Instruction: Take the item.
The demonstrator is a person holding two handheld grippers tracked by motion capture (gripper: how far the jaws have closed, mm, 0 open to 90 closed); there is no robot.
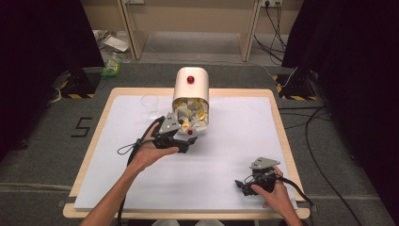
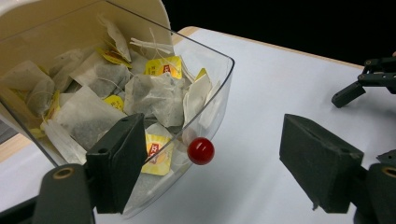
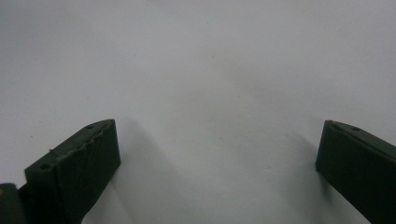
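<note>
A cream tea-bag box (image 1: 190, 89) with a red knob on top stands at the table's far middle. Its clear front flap (image 2: 205, 88) hangs open, and several white and yellow tea bags (image 2: 154, 93) are piled inside. The flap carries a small red knob (image 2: 201, 150). My left gripper (image 1: 187, 139) is open right at the flap. In the left gripper view the gripper (image 2: 217, 163) has the red knob between its two jaws, not clamped. My right gripper (image 1: 241, 185) rests open on the white mat near the front right, and the right gripper view has this gripper (image 3: 217, 168) over bare mat.
A clear glass cup (image 1: 150, 101) stands left of the box. The white mat (image 1: 235, 136) covers the wooden table. The right gripper's jaws (image 2: 362, 86) are far off in the left gripper view. Cables and black stands (image 1: 291, 84) lie on the floor around the table.
</note>
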